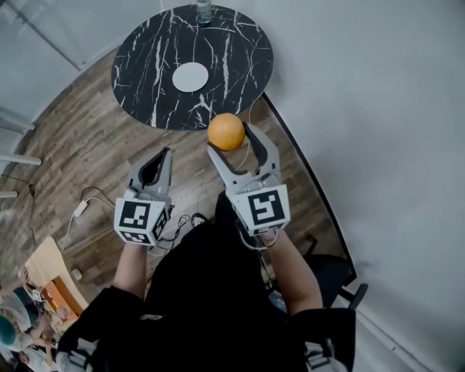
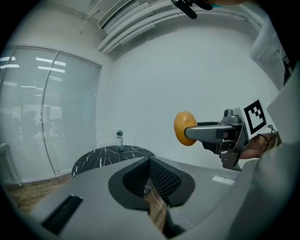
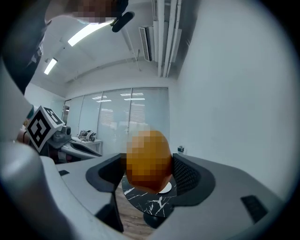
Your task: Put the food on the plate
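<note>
Orange point(image 1: 226, 131) clamped in my right hand-held gripper point(image 1: 229, 136); left hand-held gripper point(image 1: 166, 152) closed, empty. I'd centre over the plate point(image 1: 190, 76), lower, then release.

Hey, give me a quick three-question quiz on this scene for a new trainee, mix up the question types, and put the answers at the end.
1. True or false: the right gripper is shut on the orange.
2. The left gripper has its jaws: A. together, with nothing between them; B. round the orange; C. wide apart.
3. What stands at the far edge of the black marble table, beyond the white plate?
Key: 1 true; 2 A; 3 a bottle.
</note>
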`<state>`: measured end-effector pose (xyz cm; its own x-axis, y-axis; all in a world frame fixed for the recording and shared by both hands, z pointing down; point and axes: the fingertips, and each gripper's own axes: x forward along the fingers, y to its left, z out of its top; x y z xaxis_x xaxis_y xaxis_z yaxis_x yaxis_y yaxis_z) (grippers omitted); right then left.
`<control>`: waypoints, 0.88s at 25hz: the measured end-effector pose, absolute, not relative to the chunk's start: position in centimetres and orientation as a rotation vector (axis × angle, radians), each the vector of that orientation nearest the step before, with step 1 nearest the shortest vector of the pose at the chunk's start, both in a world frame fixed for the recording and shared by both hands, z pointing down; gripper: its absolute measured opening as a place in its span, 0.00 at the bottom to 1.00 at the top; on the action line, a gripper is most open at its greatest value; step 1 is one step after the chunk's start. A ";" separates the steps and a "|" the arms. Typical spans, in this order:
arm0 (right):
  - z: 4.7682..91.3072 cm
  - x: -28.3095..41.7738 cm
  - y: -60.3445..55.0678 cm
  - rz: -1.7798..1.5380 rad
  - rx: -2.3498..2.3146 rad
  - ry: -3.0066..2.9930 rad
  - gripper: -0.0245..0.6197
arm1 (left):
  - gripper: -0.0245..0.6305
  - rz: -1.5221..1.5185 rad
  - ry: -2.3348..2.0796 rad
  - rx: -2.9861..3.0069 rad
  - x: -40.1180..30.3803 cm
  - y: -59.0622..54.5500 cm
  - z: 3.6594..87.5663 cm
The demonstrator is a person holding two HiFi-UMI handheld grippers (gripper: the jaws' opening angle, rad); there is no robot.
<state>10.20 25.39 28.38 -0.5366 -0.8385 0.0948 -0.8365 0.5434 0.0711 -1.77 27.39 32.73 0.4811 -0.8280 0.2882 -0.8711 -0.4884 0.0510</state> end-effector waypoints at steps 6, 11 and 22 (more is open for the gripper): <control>29.6 11.3 19.3 0.014 1.350 -2.723 0.51 | 0.04 0.403 -1.518 2.488 -1.0 21.6 32.9; 31.2 12.8 14.4 0.012 1.211 -2.735 0.51 | 0.04 0.442 -1.491 2.460 1.3 16.9 33.0; 35.0 15.4 9.3 0.076 1.014 -2.726 0.51 | 0.04 0.583 -1.520 2.344 5.0 11.4 35.9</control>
<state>15.39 9.26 35.05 -0.7332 -0.6385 0.2338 -0.6506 0.7588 0.0318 5.03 11.39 35.92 0.3626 -0.7991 0.4796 -0.9149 -0.4031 0.0200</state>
